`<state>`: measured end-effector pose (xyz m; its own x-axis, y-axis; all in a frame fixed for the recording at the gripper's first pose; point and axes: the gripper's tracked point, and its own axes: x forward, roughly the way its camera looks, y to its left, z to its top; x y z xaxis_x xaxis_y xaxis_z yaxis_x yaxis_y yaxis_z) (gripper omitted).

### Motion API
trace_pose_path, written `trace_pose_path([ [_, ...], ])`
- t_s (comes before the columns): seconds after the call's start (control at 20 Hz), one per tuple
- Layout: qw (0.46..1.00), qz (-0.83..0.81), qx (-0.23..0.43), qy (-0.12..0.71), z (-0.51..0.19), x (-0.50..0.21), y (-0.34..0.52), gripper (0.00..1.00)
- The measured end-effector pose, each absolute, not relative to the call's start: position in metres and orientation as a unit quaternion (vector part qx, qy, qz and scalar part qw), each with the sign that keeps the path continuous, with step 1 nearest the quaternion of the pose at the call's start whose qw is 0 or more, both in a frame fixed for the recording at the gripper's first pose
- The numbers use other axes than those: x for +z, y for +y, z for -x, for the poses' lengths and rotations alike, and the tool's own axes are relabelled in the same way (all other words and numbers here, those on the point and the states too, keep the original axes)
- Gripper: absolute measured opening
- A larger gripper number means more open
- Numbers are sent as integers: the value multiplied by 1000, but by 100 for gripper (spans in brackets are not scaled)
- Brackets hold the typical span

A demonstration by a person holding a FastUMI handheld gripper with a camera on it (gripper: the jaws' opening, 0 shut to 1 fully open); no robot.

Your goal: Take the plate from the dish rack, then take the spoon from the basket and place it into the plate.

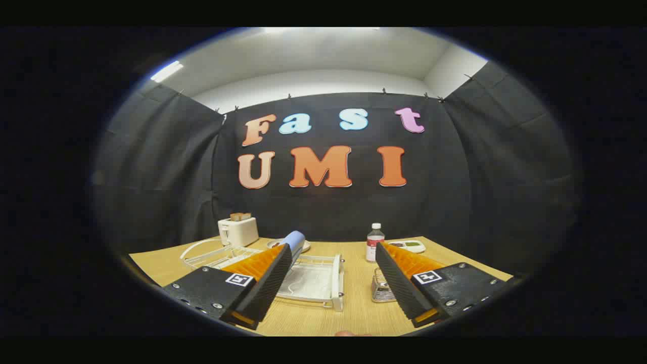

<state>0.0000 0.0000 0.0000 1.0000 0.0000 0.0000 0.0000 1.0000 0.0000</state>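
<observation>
1. The gripper (pixel 331 283) hangs above the wooden table (pixel 354 313); its jaws are spread wide and hold nothing.
2. The white dish rack (pixel 308 278) lies ahead, partly behind the left finger; I cannot tell the plate in it.
3. The wire basket (pixel 380 289) stands just beside the right finger; the spoon is too small to tell.
4. Far on the table stand a toaster (pixel 237 231) at left and a bottle (pixel 374 241) at right.
</observation>
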Motion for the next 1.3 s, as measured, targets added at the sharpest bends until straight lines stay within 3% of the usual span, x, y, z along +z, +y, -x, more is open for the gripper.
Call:
trace_pose_path([
  [0.9,999,-2,-24,26,9,-21,10,99],
  [1.3,999,-50,-8,-18,-20,6,32,99],
])
